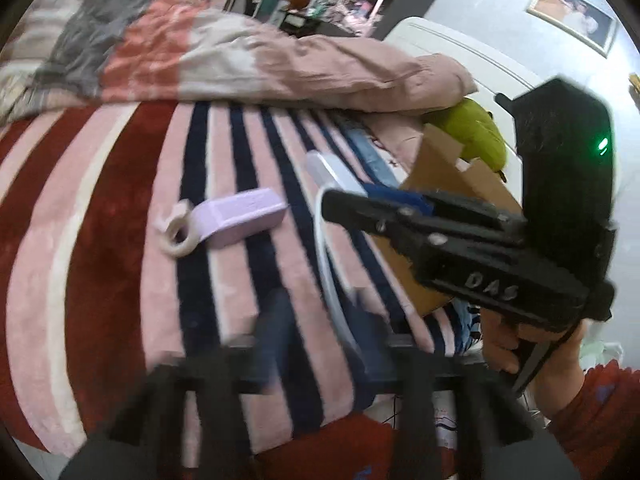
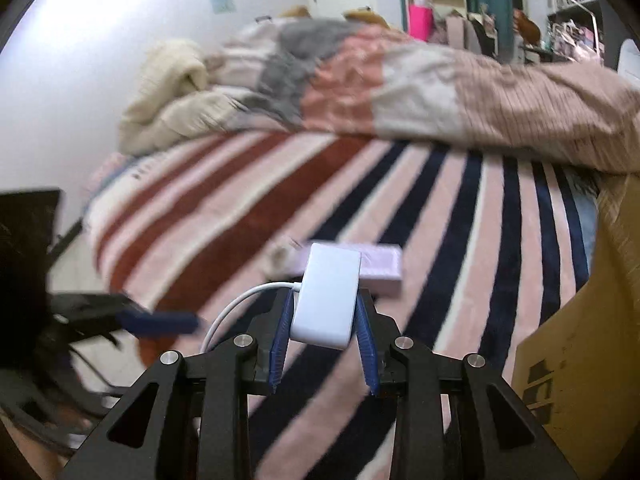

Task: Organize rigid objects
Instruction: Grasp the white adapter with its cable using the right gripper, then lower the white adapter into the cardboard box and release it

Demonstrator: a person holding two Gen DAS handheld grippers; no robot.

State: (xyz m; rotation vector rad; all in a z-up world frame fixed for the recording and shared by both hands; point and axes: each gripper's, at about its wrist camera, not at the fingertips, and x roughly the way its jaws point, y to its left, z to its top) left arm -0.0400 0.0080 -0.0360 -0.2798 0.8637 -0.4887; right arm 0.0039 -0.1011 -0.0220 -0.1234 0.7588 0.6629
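Note:
My right gripper [image 2: 325, 322] is shut on a white rectangular adapter [image 2: 327, 296] with a white cable [image 2: 228, 312], held above the striped bed. It also shows in the left wrist view [image 1: 352, 204], with the adapter [image 1: 326, 168] sticking out past its blue pads. A lilac box [image 1: 240, 218] lies on the blanket beside a cream tape roll [image 1: 178, 236]; the box also shows behind the adapter [image 2: 382, 266]. My left gripper [image 1: 320, 332] is blurred, its blue fingers [image 1: 272, 336] apart and empty. A cardboard box [image 1: 448, 208] stands at the right.
A striped pink, red and navy blanket [image 1: 120, 240] covers the bed. A bunched quilt [image 1: 240, 56] lies along the far side. A green plush [image 1: 476, 132] sits behind the cardboard box, which fills the right edge of the right wrist view [image 2: 592, 340].

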